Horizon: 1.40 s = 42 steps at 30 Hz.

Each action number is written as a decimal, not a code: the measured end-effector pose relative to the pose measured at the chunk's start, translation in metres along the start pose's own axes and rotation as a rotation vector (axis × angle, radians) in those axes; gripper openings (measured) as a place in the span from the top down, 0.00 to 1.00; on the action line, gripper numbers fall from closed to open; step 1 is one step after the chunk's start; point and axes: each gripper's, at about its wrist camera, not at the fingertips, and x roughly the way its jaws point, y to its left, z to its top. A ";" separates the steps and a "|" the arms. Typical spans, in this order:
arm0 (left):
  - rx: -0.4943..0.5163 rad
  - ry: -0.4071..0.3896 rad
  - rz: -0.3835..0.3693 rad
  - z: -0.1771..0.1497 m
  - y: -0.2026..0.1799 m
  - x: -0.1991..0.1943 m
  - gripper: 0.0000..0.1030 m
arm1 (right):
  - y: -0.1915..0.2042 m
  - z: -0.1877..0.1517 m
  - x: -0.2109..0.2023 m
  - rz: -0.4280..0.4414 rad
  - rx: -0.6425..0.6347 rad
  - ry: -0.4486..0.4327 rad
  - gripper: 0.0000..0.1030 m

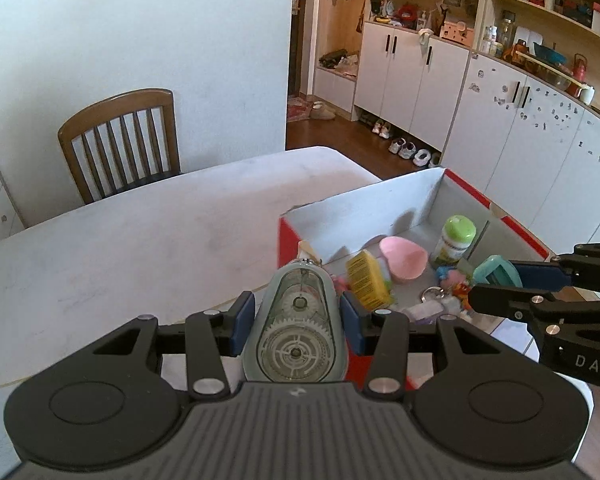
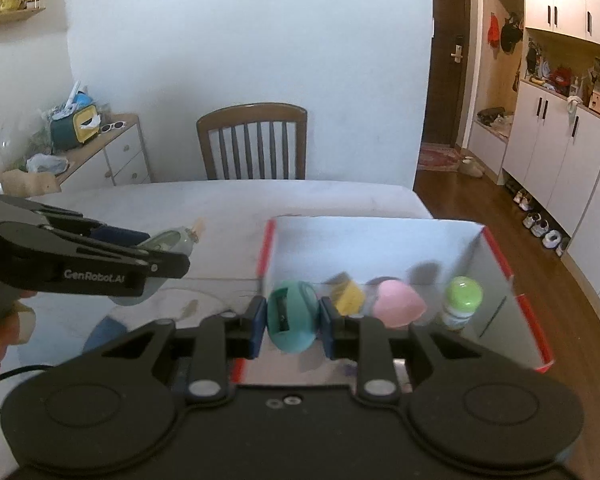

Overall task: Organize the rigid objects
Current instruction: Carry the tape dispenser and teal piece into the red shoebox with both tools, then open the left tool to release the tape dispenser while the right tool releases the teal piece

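My left gripper (image 1: 298, 320) is shut on a clear grey correction-tape dispenser (image 1: 294, 326) with visible gears, held just left of the red and white box (image 1: 364, 200). It also shows in the right wrist view (image 2: 168, 242). My right gripper (image 2: 293, 318) is shut on a teal egg-shaped sharpener (image 2: 292, 316), held over the box's near left corner; it shows in the left wrist view (image 1: 496, 272) too. Inside the box lie a pink heart-shaped dish (image 1: 404, 260), a yellow pack (image 1: 368, 280), a green-capped bottle (image 1: 454, 240) and small trinkets.
The box (image 2: 500, 264) stands on the right end of a pale table (image 1: 140, 248). A wooden chair (image 1: 120, 140) stands behind the table. White cabinets and shelves (image 1: 500, 112) line the right wall, with shoes on the floor.
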 end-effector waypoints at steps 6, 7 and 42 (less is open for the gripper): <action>0.002 0.013 0.021 0.013 -0.038 0.018 0.55 | -0.045 -0.004 0.004 0.018 0.000 0.010 0.74; 0.001 0.014 0.022 0.015 -0.043 0.021 0.55 | -0.050 -0.005 0.004 0.020 -0.001 0.011 0.74; 0.058 0.236 0.044 0.054 -0.131 0.184 0.55 | -0.132 -0.023 0.090 0.096 -0.104 0.231 0.75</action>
